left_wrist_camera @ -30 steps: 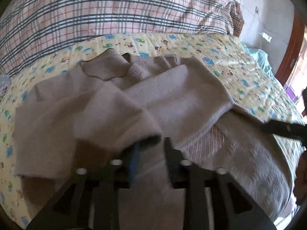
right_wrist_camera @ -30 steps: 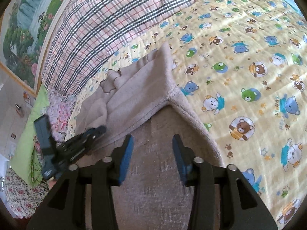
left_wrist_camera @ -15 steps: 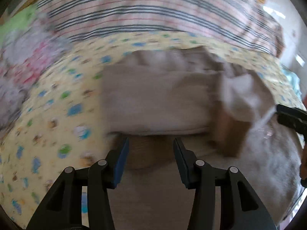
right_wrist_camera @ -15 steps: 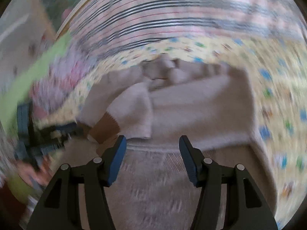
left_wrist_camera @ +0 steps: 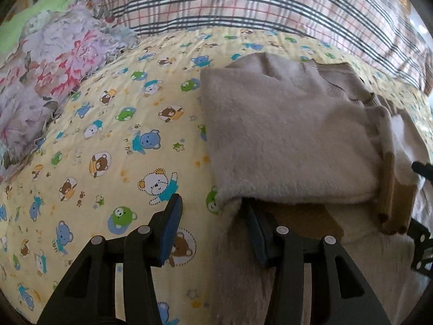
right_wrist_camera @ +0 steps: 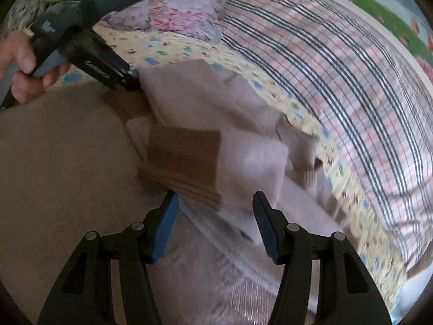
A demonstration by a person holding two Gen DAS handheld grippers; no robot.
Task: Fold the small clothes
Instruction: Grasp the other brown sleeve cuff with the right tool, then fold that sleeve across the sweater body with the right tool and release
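A small beige knit sweater [left_wrist_camera: 286, 135] lies on the yellow bear-print sheet [left_wrist_camera: 108, 140], with its sleeves folded in over the body. A brown ribbed cuff [right_wrist_camera: 184, 159] lies on top near the middle. My left gripper [left_wrist_camera: 211, 219] is open and empty at the sweater's left lower edge, its right finger under the folded fabric edge. My right gripper [right_wrist_camera: 215, 216] is open and empty, just short of the brown cuff. The left gripper also shows in the right wrist view [right_wrist_camera: 127, 81] at the sweater's edge, held by a hand.
A plaid pink and grey quilt [left_wrist_camera: 243, 2] lies along the back of the bed. A floral pillow [left_wrist_camera: 48, 62] and a green cloth [left_wrist_camera: 32, 19] sit at the left. The sheet stretches left of the sweater.
Both grippers have swung left across the sweater. The left gripper let go of the sleeve it held a second ago, and the sleeve now lies folded across the body.
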